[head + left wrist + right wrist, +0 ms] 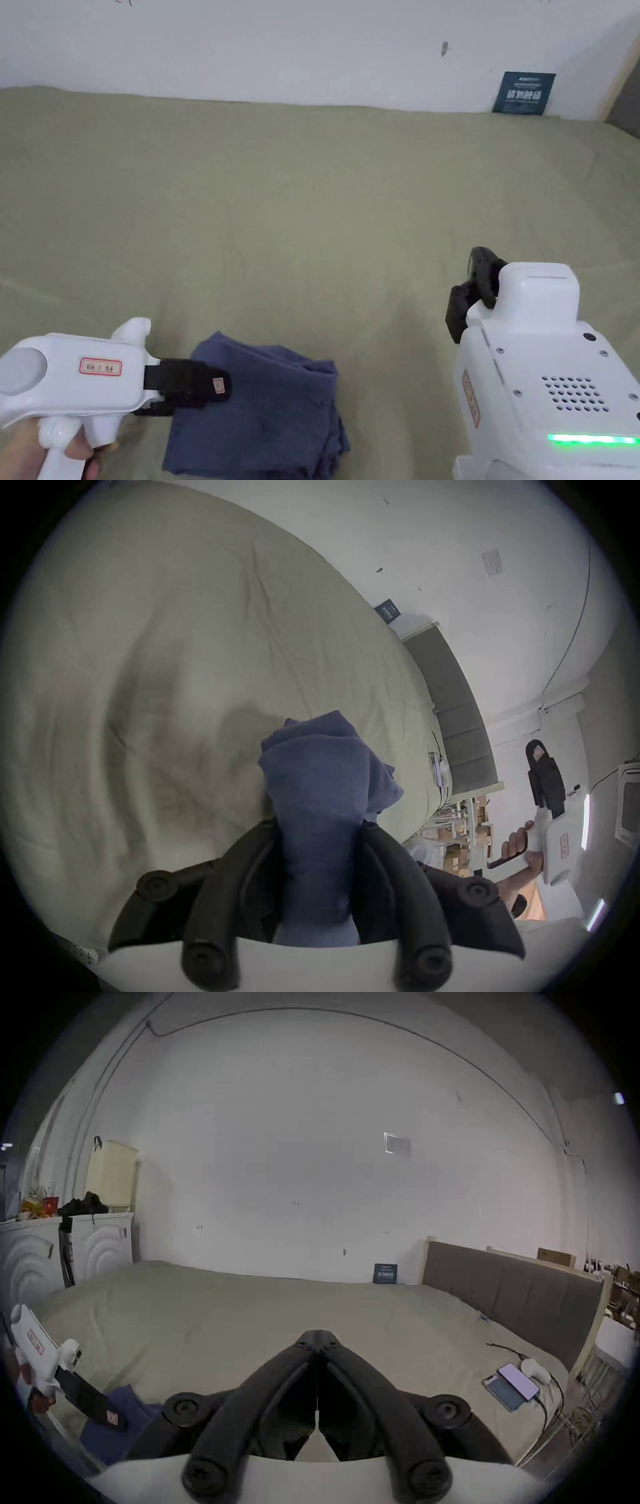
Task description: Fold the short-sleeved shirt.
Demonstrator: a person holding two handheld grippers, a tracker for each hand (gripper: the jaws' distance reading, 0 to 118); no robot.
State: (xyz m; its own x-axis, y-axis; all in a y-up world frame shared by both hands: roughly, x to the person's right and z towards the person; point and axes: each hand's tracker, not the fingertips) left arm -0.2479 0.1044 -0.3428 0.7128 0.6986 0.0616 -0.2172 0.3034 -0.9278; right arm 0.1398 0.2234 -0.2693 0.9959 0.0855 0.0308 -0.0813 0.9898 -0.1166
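Two hand-held grippers, white bodies with black jaws, one per hand. Left gripper (215,386): held low at the near left of the bed, jaws clamped on a thick bunch of the shirt; in the left gripper view the blue cloth runs up between both jaws, which press on it from either side. Right gripper (478,275): raised above the bed at the near right, well apart from the shirt; in the right gripper view its jaws meet at the tips with nothing between them. One green light strip glows on its body.

One shirt (269,406): dark blue, soft knit, folded into a compact, roughly square bundle of several layers, lying on the near left part of the bed, with loose layered edges at its right side and one corner in the left gripper. Sleeves cannot be made out.

One bed (325,206): covered by a pale olive sheet with shallow wrinkles. One grey padded headboard (512,1290) along its right side. One small dark blue card (524,93) leaning against the white wall at the far edge. Two phones (510,1385), side by side and touching, near the headboard, with cables beside them. One white cabinet (100,1241) at the far left, with one pale bin (110,1172) on top.
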